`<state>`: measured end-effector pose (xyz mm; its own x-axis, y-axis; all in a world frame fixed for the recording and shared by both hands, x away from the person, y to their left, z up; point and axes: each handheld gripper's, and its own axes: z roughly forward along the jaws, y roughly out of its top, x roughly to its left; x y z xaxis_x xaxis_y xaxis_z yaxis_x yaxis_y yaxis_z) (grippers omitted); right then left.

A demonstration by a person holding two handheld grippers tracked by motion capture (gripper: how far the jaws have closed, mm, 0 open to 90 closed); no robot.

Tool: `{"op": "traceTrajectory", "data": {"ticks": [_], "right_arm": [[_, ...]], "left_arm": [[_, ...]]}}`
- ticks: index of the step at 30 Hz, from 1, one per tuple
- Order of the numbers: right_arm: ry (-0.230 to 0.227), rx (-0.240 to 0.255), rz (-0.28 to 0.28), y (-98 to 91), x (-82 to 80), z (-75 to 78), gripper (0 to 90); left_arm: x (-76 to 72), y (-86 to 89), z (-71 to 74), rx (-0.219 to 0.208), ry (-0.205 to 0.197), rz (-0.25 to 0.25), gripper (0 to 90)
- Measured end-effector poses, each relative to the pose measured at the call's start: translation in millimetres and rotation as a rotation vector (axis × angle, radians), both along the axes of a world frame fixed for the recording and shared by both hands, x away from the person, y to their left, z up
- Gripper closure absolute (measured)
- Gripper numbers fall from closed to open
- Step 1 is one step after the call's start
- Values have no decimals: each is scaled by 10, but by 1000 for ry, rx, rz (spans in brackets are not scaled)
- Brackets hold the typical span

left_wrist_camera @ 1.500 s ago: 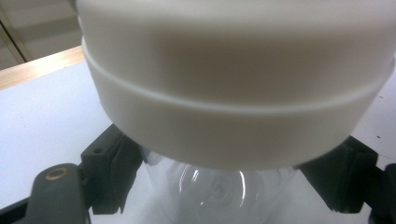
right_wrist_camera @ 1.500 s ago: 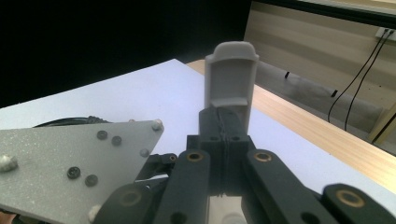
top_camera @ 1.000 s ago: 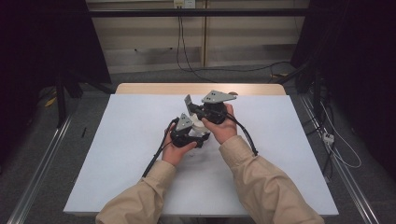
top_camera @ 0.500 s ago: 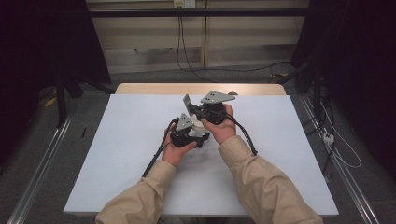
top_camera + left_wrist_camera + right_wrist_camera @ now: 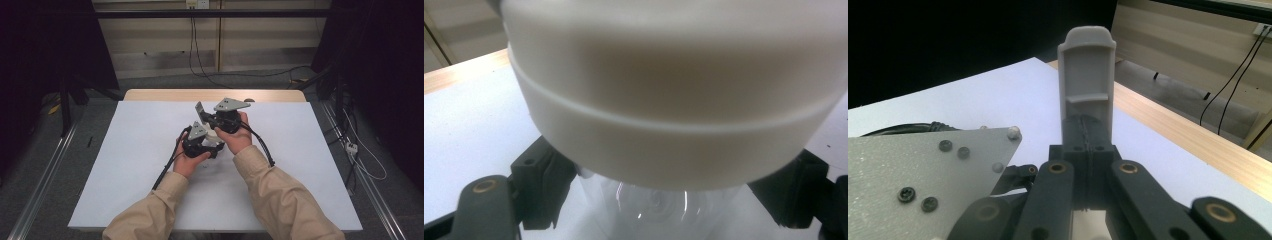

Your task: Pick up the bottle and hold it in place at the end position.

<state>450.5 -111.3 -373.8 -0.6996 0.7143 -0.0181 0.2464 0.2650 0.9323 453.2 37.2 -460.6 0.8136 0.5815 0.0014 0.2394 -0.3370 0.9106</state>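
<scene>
A white sheet (image 5: 130, 165) covers nearly the whole table (image 5: 150, 94); a strip of bare pale wood shows along the table's far edge. The sheet is matte.

1. A laboratory-style recording bay: a white-topped table (image 5: 125, 165) with a light wooden far edge (image 5: 165, 95) stands alone on grey flooring (image 5: 55, 165).
2. Dark curtains (image 5: 45, 45) close in both sides of the bay, and plain beige panelling (image 5: 150, 35) forms the back wall.
3. Black cables (image 5: 192, 45) drop from a wall socket (image 5: 196, 4) and trail across the floor; a white power strip (image 5: 351, 147) lies at the right.
4. Metal rails (image 5: 37, 195) run along the floor on either side of the table.
5. A person in tan sleeves (image 5: 280, 200) works with instrumented handheld rigs, each trailing a cable.
</scene>
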Motion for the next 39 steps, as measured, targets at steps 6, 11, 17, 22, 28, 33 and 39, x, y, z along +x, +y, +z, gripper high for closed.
{"op": "traceTrajectory", "data": {"ticks": [6, 11, 17, 22, 28, 33, 39], "right_arm": [[-4, 6, 10, -3, -27, 32, 900], [-6, 10, 9, 7, -20, 26, 900], [-1, 9, 10, 26, -3, -4, 900], [4, -2, -1, 18, 12, -19, 900], [9, -5, 2, 25, 37, -40, 900], [14, -8, 5, 40, 54, -45, 900], [21, -1, 8, 49, 61, -54, 900]], "left_arm": [[-2, -4, -1, 0, 1, -2, 189], [-1, -4, -2, -2, 2, 0, 189], [3, 2, -1, -2, 2, 1, 189], [-10, -12, -2, 2, -5, 2, 189], [-7, -3, -3, -7, 11, 9, 189], [-1, 1, -1, 2, 0, 1, 190], [-3, 1, -1, 4, 2, 1, 190]]}}
